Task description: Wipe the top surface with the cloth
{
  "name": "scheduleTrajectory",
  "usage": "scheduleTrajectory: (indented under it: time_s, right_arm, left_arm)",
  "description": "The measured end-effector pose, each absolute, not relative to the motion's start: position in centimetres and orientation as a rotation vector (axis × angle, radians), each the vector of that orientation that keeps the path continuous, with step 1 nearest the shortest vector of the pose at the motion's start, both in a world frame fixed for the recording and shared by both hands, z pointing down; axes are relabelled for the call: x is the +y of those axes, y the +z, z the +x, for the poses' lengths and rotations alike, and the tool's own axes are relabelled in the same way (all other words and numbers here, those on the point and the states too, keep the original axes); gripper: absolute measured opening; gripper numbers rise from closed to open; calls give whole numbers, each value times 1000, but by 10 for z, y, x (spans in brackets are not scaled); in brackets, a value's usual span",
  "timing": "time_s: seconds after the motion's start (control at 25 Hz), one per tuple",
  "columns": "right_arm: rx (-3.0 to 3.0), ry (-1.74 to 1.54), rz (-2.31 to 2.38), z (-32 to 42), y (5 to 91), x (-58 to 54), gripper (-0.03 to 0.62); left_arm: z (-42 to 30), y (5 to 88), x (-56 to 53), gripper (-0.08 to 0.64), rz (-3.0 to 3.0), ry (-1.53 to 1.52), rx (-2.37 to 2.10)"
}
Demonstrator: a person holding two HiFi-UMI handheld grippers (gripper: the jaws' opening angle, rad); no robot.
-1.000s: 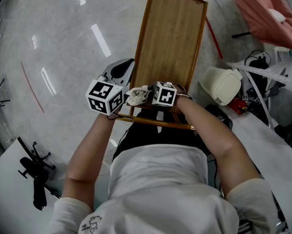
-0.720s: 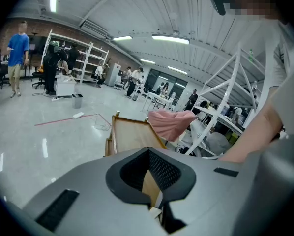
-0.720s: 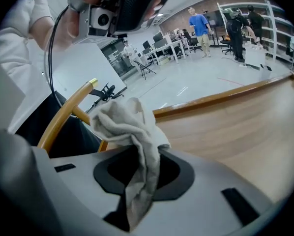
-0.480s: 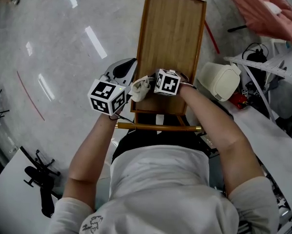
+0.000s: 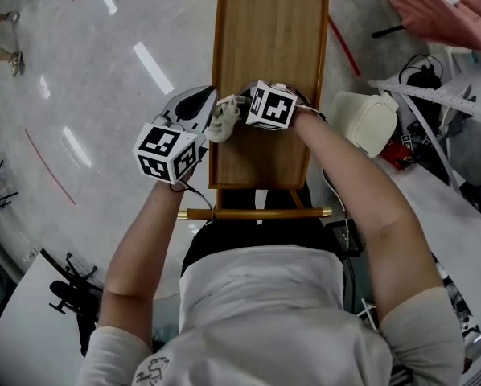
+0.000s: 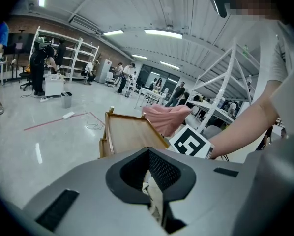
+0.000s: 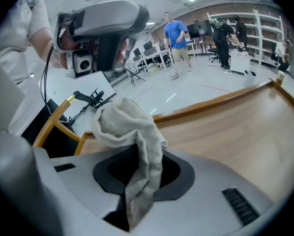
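Observation:
The cloth, a crumpled off-white rag, hangs over the left edge of the long wooden top surface. My right gripper is over the wood and is shut on the cloth, which bulges out above its jaws. My left gripper sits just off the left edge, right beside the cloth. A strip of cloth shows pinched in its narrow jaw slit. The right gripper's marker cube is close ahead in the left gripper view, and the left gripper rises above the cloth in the right gripper view.
A yellow handle bar crosses the near end of the wooden top. A cream container, cables and a white table lie to the right, with pink fabric at the far right. A black tripod is at lower left. People stand far off.
Both grippers and the cloth have moved away from the near end, along the left edge toward the middle of the wooden top. Both grips look unchanged.

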State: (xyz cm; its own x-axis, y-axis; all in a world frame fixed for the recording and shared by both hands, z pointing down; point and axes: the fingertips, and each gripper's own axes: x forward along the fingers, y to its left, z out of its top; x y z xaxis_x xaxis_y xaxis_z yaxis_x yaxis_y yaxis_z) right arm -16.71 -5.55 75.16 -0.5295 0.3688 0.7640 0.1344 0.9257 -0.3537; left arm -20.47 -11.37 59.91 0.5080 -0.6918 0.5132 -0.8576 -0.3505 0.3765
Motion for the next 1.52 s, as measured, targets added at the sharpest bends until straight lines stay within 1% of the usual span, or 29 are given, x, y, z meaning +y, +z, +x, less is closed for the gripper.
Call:
scheduleTrajectory:
  time_s: [0.12, 0.32, 0.76, 1.2, 1.36, 1.52]
  right_arm:
    - [-2146, 298, -343, -159, 755, -85, 87]
    - [-2154, 265, -307, -177, 746, -135, 86]
    - [-2183, 237, -302, -200, 743, -235, 87]
    - [-2186, 160, -137, -236, 717, -352, 86]
    - [-2189, 192, -51, -254, 716, -387, 87]
    - [-2187, 215, 32, -254, 717, -407, 87]
  left_arm:
    - [-193, 604, -126, 8, 2151, 389, -1290]
    - [-212, 599, -145, 8, 2123, 374, -1353]
    - [-227, 610, -190, 8, 2075, 359, -1441]
    - [-240, 613, -212, 8, 2060, 356, -1461]
    - [-245, 618, -215, 8, 2046, 352, -1462]
    - [-244, 619, -214, 8, 2031, 345, -1467]
